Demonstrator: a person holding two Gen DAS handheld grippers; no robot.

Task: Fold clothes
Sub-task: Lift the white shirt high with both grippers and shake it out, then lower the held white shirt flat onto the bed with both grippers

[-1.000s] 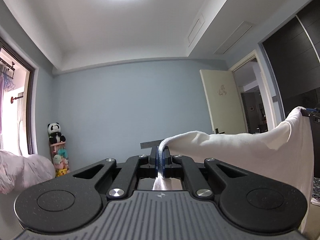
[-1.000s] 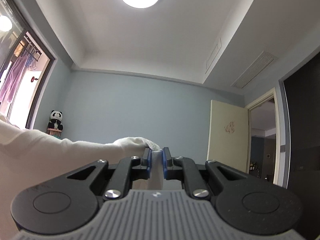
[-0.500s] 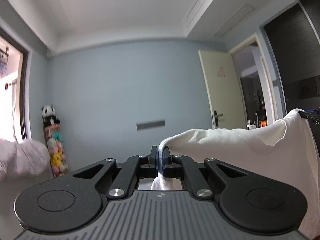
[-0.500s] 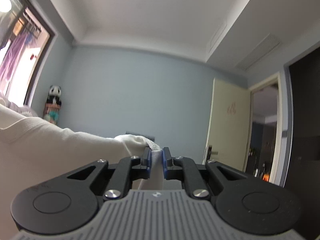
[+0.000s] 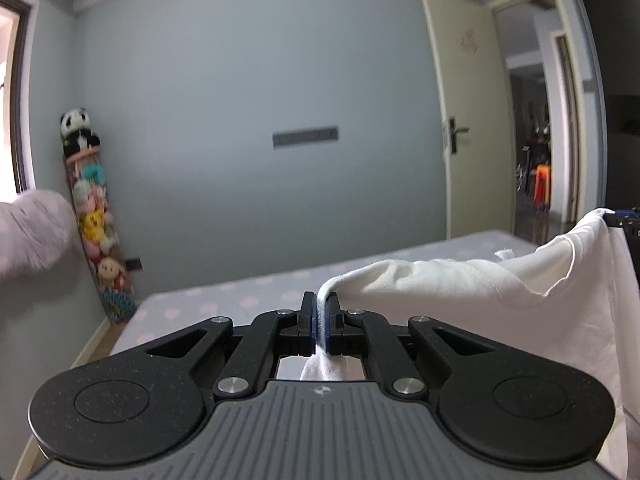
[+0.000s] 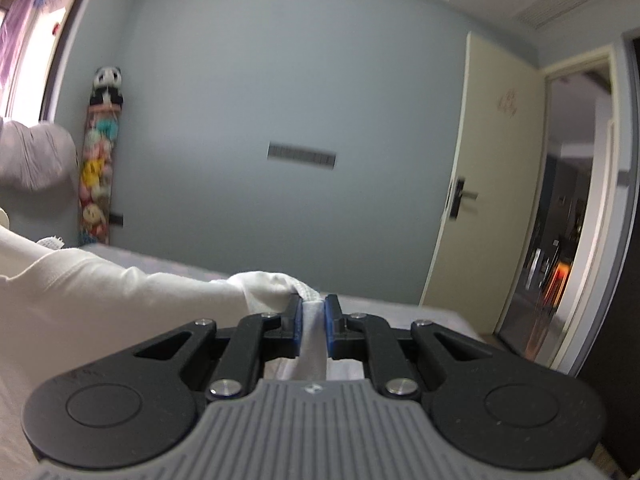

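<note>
A white garment (image 5: 460,300) hangs stretched in the air between my two grippers. My left gripper (image 5: 321,312) is shut on one corner of it. The cloth runs right to my right gripper (image 5: 624,220), seen at the frame's right edge. In the right wrist view my right gripper (image 6: 314,314) is shut on the other corner of the white garment (image 6: 100,300), which spreads off to the left. Both grippers are above a bed (image 5: 224,300) with a lilac dotted sheet.
A blue-grey wall with a dark vent (image 5: 306,137) is ahead. A panda toy on a hanging column of plush toys (image 5: 96,216) is in the left corner. A cream door (image 5: 464,120) stands open on the right. A pinkish bedding heap (image 5: 32,232) lies at left.
Both grippers have tilted downward: the ceiling and lamp have left the views and the bed has come in. The garment stays held taut between them.
</note>
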